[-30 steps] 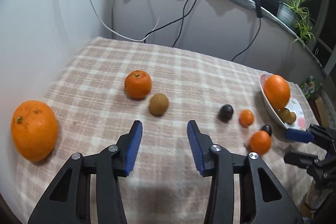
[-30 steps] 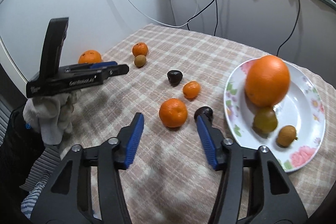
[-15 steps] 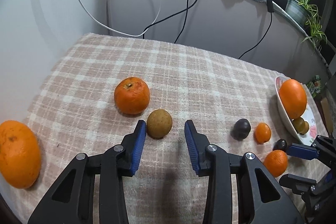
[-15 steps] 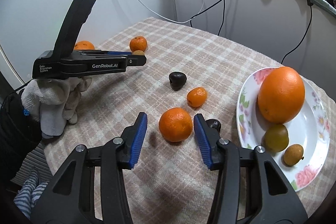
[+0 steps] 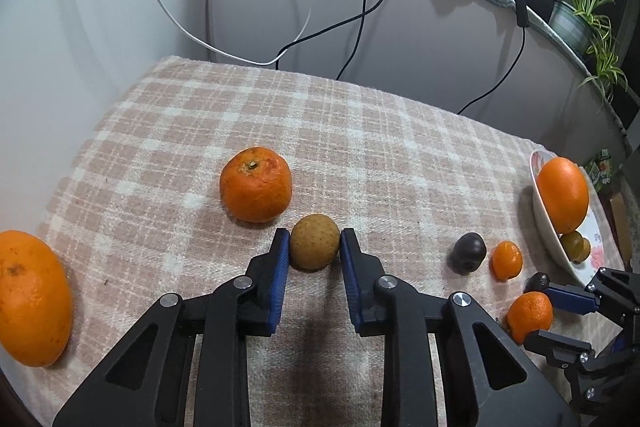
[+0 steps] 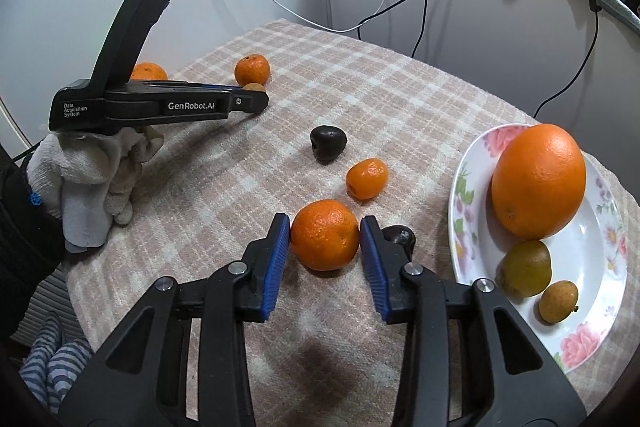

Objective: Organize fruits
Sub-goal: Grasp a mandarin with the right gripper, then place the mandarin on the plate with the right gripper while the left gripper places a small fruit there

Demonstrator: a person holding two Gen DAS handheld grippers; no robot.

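Two hand-held grippers at work on fruit scattered over a checked cloth. The left gripper brackets a small brown fruit; its jaws are closing, and both blue pads appear to touch the fruit's sides. The right gripper brackets a tangerine; its jaws are also closing, with the left pad touching the peel and the right pad at or just off it. Both fruits rest on the cloth.

A flowered plate at the right already holds a large orange and two small fruits. A second tangerine sits just beside the brown fruit; a dark fruit lies just behind the right gripper's far finger.

Risks, as judged: each fruit is round and held near the pad tips, so an off-centre squeeze could squirt it forward and send it rolling. The brown fruit could knock its neighbour. The right gripper's outer finger may nudge the dark fruit toward the plate. Over-clamping could bruise the soft tangerine.
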